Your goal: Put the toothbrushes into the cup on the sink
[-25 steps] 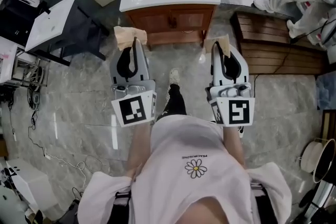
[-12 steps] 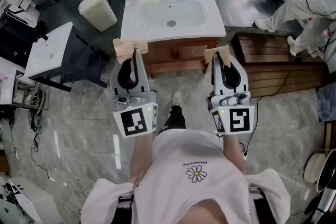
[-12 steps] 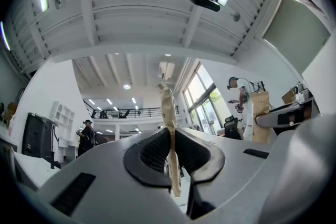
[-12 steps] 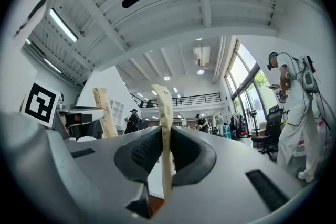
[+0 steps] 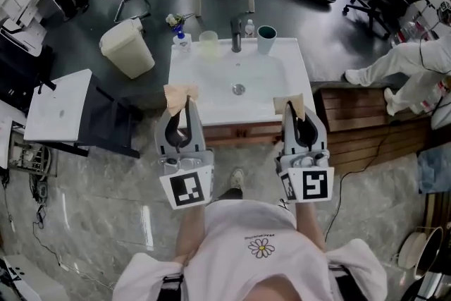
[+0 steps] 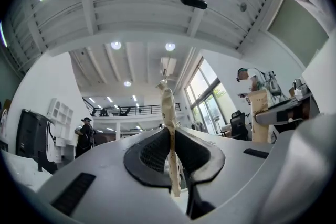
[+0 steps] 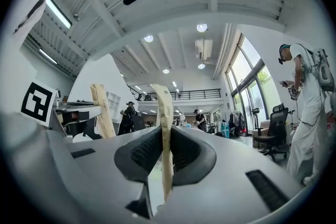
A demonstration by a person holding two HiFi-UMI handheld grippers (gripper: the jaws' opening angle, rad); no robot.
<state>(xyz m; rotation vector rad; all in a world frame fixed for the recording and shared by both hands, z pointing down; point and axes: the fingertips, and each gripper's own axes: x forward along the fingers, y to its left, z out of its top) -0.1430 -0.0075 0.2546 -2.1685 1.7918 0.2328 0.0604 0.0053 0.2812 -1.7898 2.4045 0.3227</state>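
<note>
Two tongs are nearly closed, each pinching a flat, tan paper-wrapped toothbrush. The left tongs (image 5: 186,108) grip the left toothbrush (image 5: 180,92), the right tongs (image 5: 299,118) the right toothbrush (image 5: 289,104). The wrappers jut past the tips, likely so the free ends can drop in first. Both are held at the white sink's (image 5: 211,81) six o'clock edge; the dark teal cup (image 5: 266,39) stands at its one o'clock.

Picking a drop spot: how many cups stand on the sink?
2: a teal cup right of the faucet, a pale cup left of it, both on the sink's back ledge.
</note>
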